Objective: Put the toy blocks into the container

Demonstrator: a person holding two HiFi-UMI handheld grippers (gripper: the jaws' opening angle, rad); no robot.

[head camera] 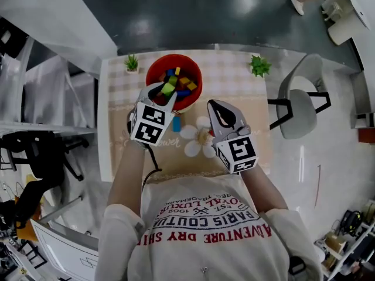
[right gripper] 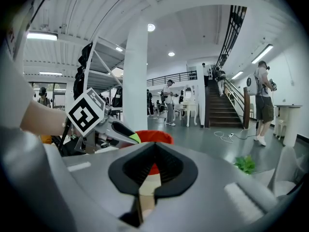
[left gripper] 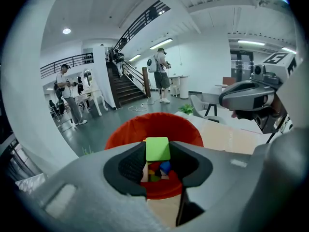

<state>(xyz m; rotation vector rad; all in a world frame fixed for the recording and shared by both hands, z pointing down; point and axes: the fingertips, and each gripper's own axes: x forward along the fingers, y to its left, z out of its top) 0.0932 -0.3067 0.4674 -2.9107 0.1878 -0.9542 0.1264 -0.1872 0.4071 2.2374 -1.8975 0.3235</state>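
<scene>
Green block [left gripper: 157,149]: gripped by left gripper [head camera: 166,93], over near side of red container [head camera: 174,58] holding more blocks.
Right gripper [right gripper: 153,164]: closed, empty, above bench [head camera: 252,104].
Blue block [head camera: 176,123]: on bench, just near container.

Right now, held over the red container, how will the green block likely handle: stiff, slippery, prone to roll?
Probably rigid: the green block shows flat faces and square edges between the ribbed pads. Likely light, being small beside the red container. Flat sides suggest it would tumble and settle, not roll.
</scene>
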